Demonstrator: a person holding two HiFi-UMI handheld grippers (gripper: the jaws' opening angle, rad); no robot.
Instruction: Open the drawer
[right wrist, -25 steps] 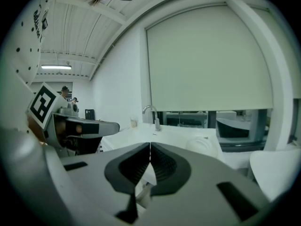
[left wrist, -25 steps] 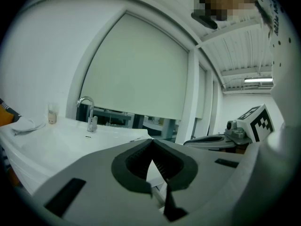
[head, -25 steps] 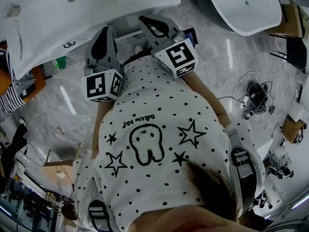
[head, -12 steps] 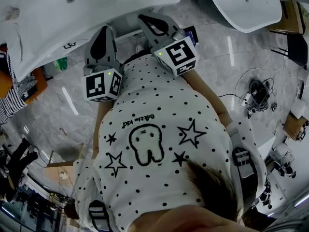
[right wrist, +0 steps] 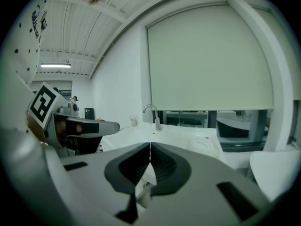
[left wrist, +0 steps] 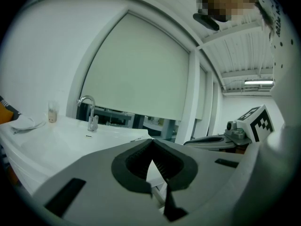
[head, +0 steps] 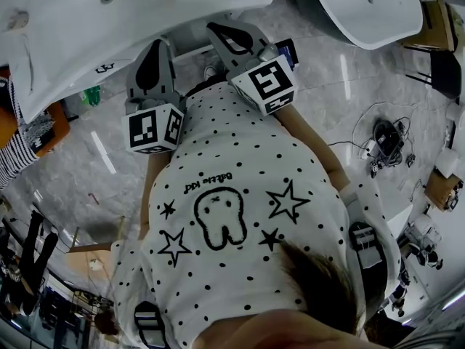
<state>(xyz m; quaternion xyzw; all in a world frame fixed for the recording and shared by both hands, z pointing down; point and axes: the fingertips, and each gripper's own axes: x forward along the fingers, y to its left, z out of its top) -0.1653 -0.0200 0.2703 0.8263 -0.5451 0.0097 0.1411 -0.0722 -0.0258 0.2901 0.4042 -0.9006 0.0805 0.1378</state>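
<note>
Seen from above, a person in a white polka-dot shirt (head: 240,195) holds two grey grippers out toward a white bench (head: 145,13) with a moulded basin. The left gripper (head: 161,43) and the right gripper (head: 216,27) lie side by side, near each other, with their tips at the bench's front edge. The fingers of both are closed, tips meeting, with nothing held between them. The drawer (head: 193,50) is probably the white front just under the bench edge, between the two grippers. Only a narrow strip of it shows, so this is uncertain. A tap (left wrist: 89,113) and a small cup (left wrist: 52,112) stand on the bench, to the left in the left gripper view.
</note>
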